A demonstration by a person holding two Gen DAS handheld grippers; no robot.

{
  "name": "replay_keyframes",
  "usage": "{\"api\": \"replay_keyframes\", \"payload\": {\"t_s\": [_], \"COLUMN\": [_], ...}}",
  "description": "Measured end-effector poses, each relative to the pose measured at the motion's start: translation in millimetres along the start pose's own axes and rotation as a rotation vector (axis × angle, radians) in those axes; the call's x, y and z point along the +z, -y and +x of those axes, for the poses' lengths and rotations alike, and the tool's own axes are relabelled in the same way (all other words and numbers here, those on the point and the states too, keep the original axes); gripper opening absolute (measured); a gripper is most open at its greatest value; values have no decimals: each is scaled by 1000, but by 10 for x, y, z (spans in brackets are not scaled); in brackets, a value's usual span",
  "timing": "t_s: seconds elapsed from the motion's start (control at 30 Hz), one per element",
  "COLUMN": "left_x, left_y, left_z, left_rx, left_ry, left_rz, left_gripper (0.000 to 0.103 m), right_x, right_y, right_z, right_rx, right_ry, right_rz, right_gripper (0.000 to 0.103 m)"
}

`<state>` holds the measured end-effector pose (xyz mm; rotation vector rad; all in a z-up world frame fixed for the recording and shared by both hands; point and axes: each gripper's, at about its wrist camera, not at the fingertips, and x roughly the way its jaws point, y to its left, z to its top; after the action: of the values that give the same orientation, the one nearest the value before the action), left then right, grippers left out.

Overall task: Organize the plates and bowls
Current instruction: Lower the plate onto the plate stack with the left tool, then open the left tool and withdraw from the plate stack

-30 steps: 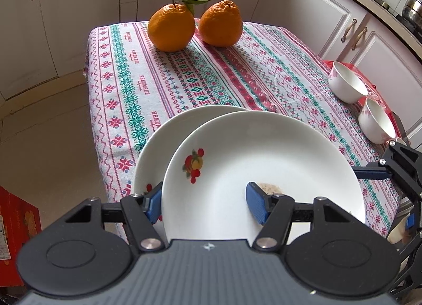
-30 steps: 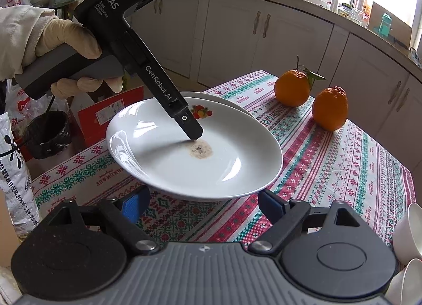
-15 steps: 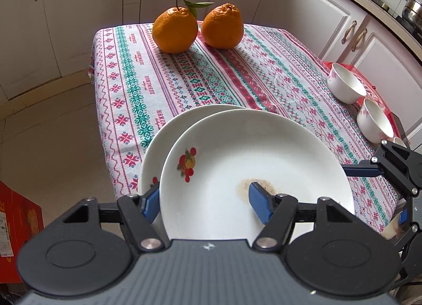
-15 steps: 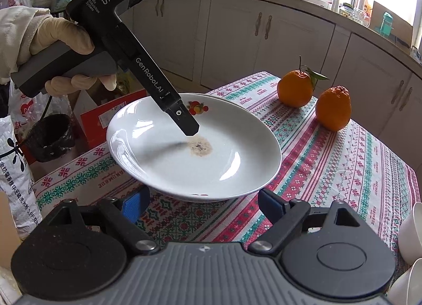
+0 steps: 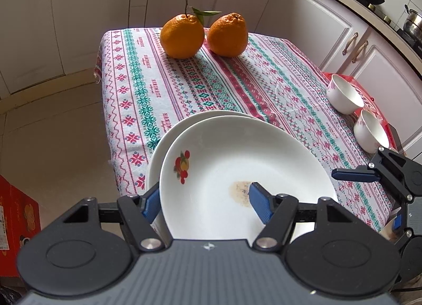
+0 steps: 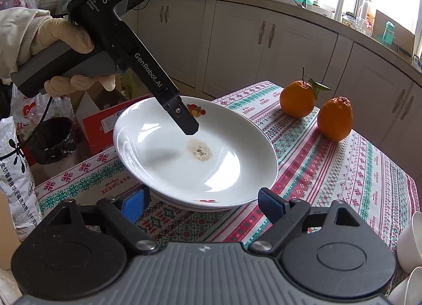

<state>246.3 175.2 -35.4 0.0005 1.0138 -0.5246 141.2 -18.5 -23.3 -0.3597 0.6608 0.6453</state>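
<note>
A gloved hand (image 6: 56, 49) steers the left tongs (image 5: 204, 203) over two stacked white plates at the near corner of a desk draped in a red-and-green patterned cloth (image 5: 184, 88). The tool's black body reads "DAS Data Acquisition System" and, along its shaft, "GenRobot.AI". The upper plate (image 5: 237, 173), marked with a small fruit motif and a brownish stain at its centre, rests on the lower plate (image 5: 158, 157). The left tongs straddle the upper plate's near rim, parted and clear of it, one blue pad outside the rim and the other above the stain. The right tongs (image 6: 203, 203), in the lower centre of their own view, stand half open and empty just short of the stack. Two small white bowls (image 5: 345, 98) sit at the right edge of the cloth; two oranges (image 5: 182, 36) occupy its far end. The cloth's woven lettering is too small to read.
</note>
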Motion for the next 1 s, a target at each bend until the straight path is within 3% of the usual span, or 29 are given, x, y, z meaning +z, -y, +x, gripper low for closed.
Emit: {"api": "replay_keyframes", "payload": {"t_s": [0.3, 0.57, 0.77, 1.0], "left_x": [21, 58, 53, 45], "left_y": [-22, -9, -1, 188], "left_z": [-50, -39, -16, -102], "left_rx": [10, 41, 62, 122], "left_ry": [19, 28, 30, 107], "left_rz": [-17, -4, 3, 70], "left_gripper": [69, 76, 79, 88], "right_x": [-12, -17, -50, -96], "right_y": [9, 3, 54, 131], "right_z": [-29, -51, -94, -166], "right_rx": [-5, -11, -30, -65], "right_ry": [9, 13, 14, 6], "right_rz": [8, 7, 30, 58], "right_gripper": [92, 93, 103, 103]}}
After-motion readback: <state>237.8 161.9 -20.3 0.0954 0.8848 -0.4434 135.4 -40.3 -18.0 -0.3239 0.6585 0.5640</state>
